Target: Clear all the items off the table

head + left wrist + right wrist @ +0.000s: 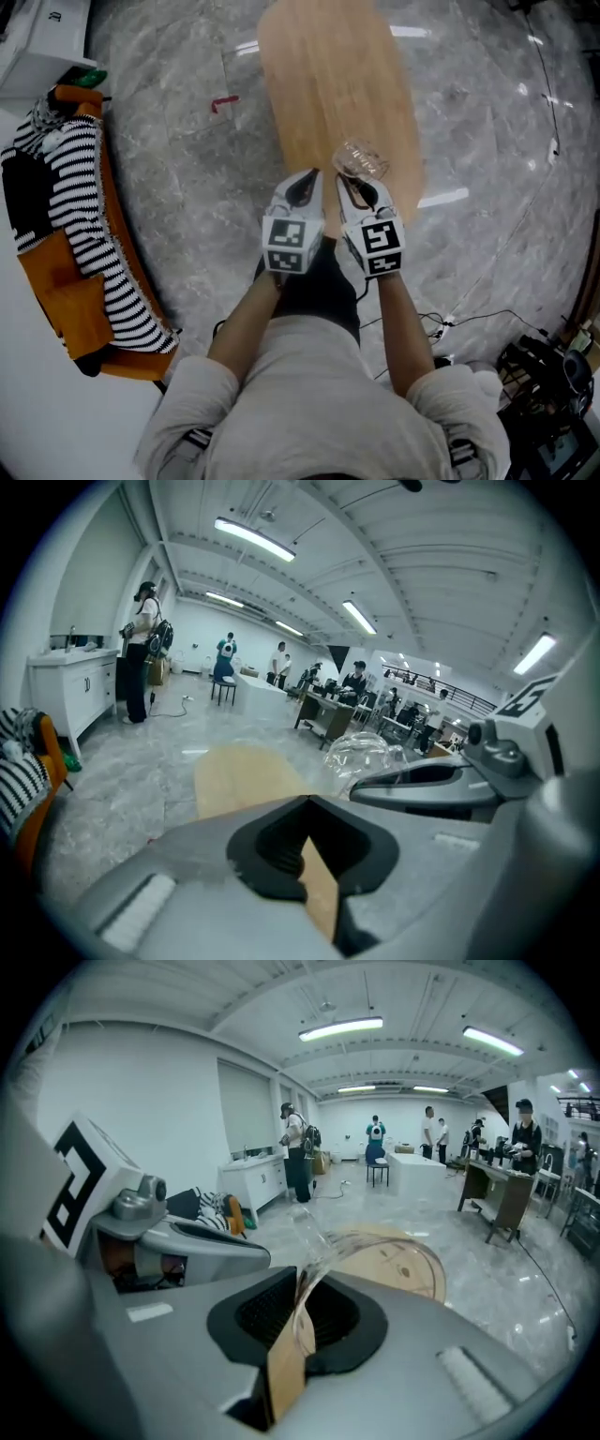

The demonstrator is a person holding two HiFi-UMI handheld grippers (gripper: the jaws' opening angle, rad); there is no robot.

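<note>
Wooden table (pixel 328 84): oval top on the grey floor; the only thing over it is a clear cup (pixel 361 161), at its near right edge.
Clear cup: lies tilted, mouth towards the person; whether it is touching the tabletop or hanging just above it cannot be told.
Step in hand: probably the pick-up of the last item, with the grip made and the carry-off not yet done.
Right gripper (pixel 354 185): at the table's near edge, jaws pressed on the cup's thin wall (pixel 309 1241), one pad inside the rim and one outside.
Left gripper (pixel 305 185): just beside the right one, also at the table's near edge; jaws together with nothing between them, only a sliver of tabletop showing through (pixel 319 892).
Next move calls for: lifting the cup away from the table without squeezing harder, since the wall looks thin and may flex or slip at the rim.
Risk: a one-sided rim grip could let the cup swing; a slow carry seems wise.
Beside the table: a striped cloth (pixel 84 206) on an orange seat, well apart to its left.
</note>
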